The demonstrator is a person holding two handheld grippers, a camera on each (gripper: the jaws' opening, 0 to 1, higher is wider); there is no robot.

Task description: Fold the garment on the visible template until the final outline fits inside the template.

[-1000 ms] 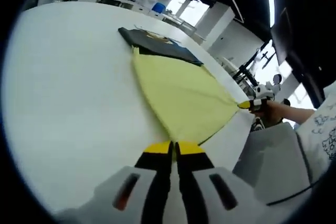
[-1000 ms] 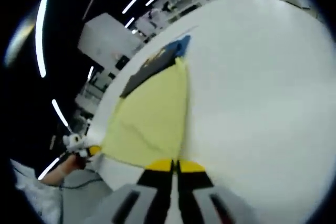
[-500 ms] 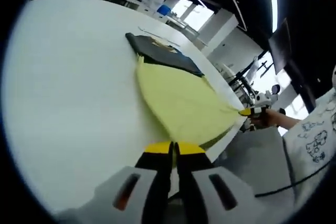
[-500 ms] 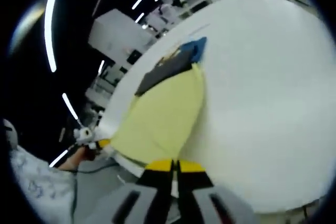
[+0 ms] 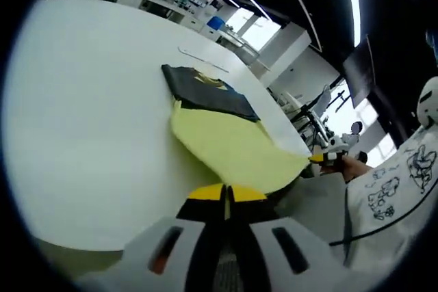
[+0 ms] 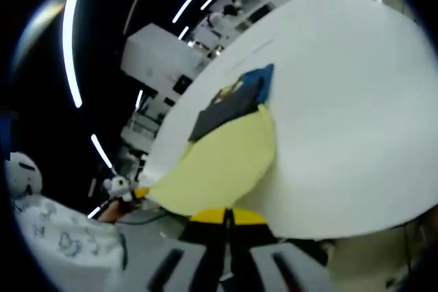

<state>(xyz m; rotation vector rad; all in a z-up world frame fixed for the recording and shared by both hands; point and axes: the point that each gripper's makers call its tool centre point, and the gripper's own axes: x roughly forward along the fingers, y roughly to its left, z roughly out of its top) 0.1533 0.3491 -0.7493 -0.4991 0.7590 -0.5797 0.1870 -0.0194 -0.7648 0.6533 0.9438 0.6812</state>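
A yellow cloth (image 5: pixel 233 148) lies spread on the white table (image 5: pixel 82 100), its near edge hanging over the table's rim. At its far end a dark garment (image 5: pixel 205 90) lies flat, touching the yellow cloth. My left gripper (image 5: pixel 226 193) is shut on the near corner of the yellow cloth. The right gripper (image 5: pixel 320 158), held in a hand, pinches the other near corner. In the right gripper view my right gripper (image 6: pixel 227 215) is shut on the yellow cloth (image 6: pixel 219 169). The left gripper (image 6: pixel 137 193) holds the far corner, and the dark garment (image 6: pixel 229 104) shows a blue part.
The person in a white patterned shirt (image 5: pixel 397 189) stands at the table's edge (image 6: pixel 328 220). Lab benches and stands (image 5: pixel 321 111) lie beyond the table. Wide bare tabletop (image 6: pixel 342 100) stretches on both sides of the cloth.
Both grippers have drawn back and down past the table's rim, keeping hold of the yellow cloth. Its near edge now hangs off the table. The dark garment stays flat on the table.
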